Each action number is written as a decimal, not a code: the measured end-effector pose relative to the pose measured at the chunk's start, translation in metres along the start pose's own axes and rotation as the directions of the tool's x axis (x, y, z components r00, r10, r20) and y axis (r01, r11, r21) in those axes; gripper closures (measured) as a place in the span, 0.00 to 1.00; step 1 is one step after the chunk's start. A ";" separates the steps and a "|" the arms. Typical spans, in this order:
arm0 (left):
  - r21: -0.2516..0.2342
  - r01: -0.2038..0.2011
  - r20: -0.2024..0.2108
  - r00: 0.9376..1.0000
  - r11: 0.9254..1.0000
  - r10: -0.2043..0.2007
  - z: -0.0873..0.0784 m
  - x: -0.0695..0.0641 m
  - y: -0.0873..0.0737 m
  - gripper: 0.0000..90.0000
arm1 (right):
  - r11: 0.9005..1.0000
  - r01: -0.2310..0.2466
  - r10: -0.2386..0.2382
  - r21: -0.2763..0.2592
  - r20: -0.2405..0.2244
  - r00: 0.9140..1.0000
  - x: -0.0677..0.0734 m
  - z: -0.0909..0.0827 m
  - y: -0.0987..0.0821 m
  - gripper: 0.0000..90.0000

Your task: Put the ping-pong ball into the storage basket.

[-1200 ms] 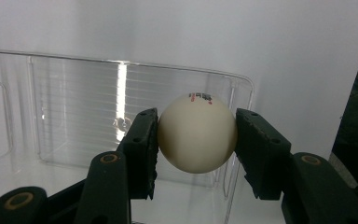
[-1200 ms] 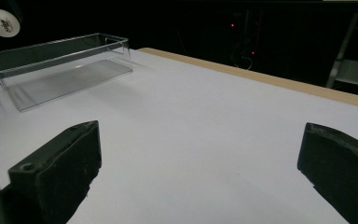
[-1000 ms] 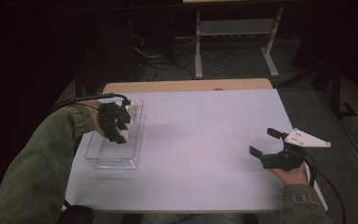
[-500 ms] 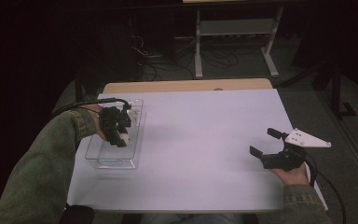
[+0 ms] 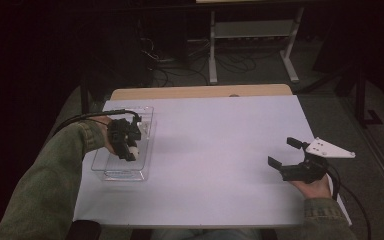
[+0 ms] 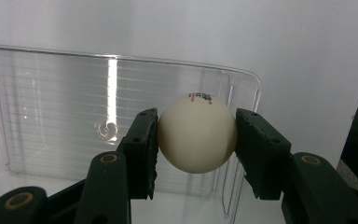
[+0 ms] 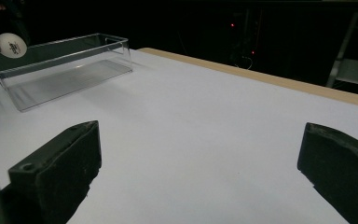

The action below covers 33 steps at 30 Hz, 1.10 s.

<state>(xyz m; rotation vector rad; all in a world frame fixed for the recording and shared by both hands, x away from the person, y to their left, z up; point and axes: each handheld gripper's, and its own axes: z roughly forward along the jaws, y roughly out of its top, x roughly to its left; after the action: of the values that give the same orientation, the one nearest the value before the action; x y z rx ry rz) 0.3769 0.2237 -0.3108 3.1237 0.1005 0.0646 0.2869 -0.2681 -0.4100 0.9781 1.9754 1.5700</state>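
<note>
High view: left gripper (image 5: 128, 148), above the clear plastic tray (image 5: 145, 131) at the left side of the white bench (image 5: 215, 150), jaws clamped on a white ball (image 5: 134, 149). Against the frame a second ago, the hand sits slightly nearer the tray's near end; the tray itself is unmoved. Right gripper (image 5: 286, 155), at the bench's right edge, jaws spread wide with nothing between them, in the same place as before. A green sleeve (image 5: 55, 180) covers the left forearm.

Left gripper view: ball (image 6: 197, 133) pinched between the two black pads, both touching it, dark and red print on its top. Tray (image 6: 51, 98) lies below and behind, ribbed floor bare.

Right gripper view: gripper (image 7: 200, 163) jaws well apart over bare bench (image 7: 205, 121). Tray (image 7: 65, 65) stands far off; ball (image 7: 11, 45) is held above its far end.
</note>
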 end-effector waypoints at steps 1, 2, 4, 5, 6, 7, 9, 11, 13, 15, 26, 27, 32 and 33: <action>-0.002 0.000 0.002 1.000 1.000 0.000 0.001 0.000 0.000 0.57 | 1.000 -0.001 0.001 0.000 0.000 1.000 0.000 0.000 0.000 0.00; -0.003 0.000 0.003 1.000 1.000 0.000 0.002 0.000 0.000 0.57 | 1.000 -0.002 0.002 0.001 0.000 1.000 0.000 0.000 0.000 0.00; -0.004 0.001 0.006 1.000 1.000 -0.001 0.004 0.001 -0.001 0.57 | 1.000 -0.001 0.001 0.003 0.000 1.000 0.000 0.000 0.000 0.00; -0.005 0.001 0.006 1.000 1.000 -0.001 0.005 0.001 -0.001 0.57 | 1.000 -0.002 0.002 0.003 -0.001 1.000 0.000 0.000 0.000 0.00; -0.007 0.002 0.006 1.000 1.000 -0.002 0.006 0.000 -0.001 0.57 | 1.000 -0.001 0.001 0.003 -0.001 1.000 0.000 0.000 0.000 0.00; -0.012 0.002 0.007 1.000 1.000 -0.002 0.007 0.001 -0.001 0.57 | 1.000 -0.001 0.001 0.004 -0.001 1.000 0.000 0.000 0.000 0.00; -0.013 0.004 0.012 1.000 1.000 -0.004 0.009 0.000 -0.002 0.57 | 1.000 -0.001 0.001 0.004 -0.001 1.000 0.000 0.000 0.000 0.00; -0.014 0.003 0.013 1.000 1.000 -0.003 0.011 0.000 -0.002 0.57 | 1.000 0.000 0.000 0.005 -0.001 1.000 0.000 0.000 0.000 0.00; -0.014 0.004 0.017 1.000 1.000 -0.004 0.013 0.001 -0.002 0.57 | 1.000 0.000 0.000 0.007 -0.002 1.000 0.000 0.000 0.000 0.00; -0.016 0.002 0.019 1.000 1.000 -0.002 0.015 0.001 -0.002 0.57 | 1.000 0.001 -0.001 0.007 -0.001 1.000 0.001 0.000 0.000 0.00; -0.021 0.010 0.030 1.000 1.000 -0.009 0.026 0.003 -0.004 0.57 | 1.000 0.000 0.000 0.009 0.001 1.000 0.000 0.000 -0.001 0.00; -0.023 0.015 0.034 0.999 1.000 -0.014 0.027 0.003 -0.005 0.57 | 1.000 -0.001 0.001 0.009 0.001 1.000 0.000 0.000 -0.001 0.00; -0.019 0.019 0.034 0.999 1.000 -0.019 0.033 0.003 -0.006 0.57 | 1.000 0.000 0.000 0.009 0.002 1.000 0.000 0.000 -0.001 0.00; -0.020 0.021 0.036 0.999 1.000 -0.020 0.035 0.003 -0.007 0.57 | 1.000 0.000 0.000 0.009 0.002 1.000 0.000 0.000 -0.001 0.00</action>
<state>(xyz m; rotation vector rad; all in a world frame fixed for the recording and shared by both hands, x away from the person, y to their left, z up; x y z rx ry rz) 0.3814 0.2303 -0.3457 3.1017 0.1311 0.0087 0.2863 -0.2680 -0.4105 0.9819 1.9827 1.5613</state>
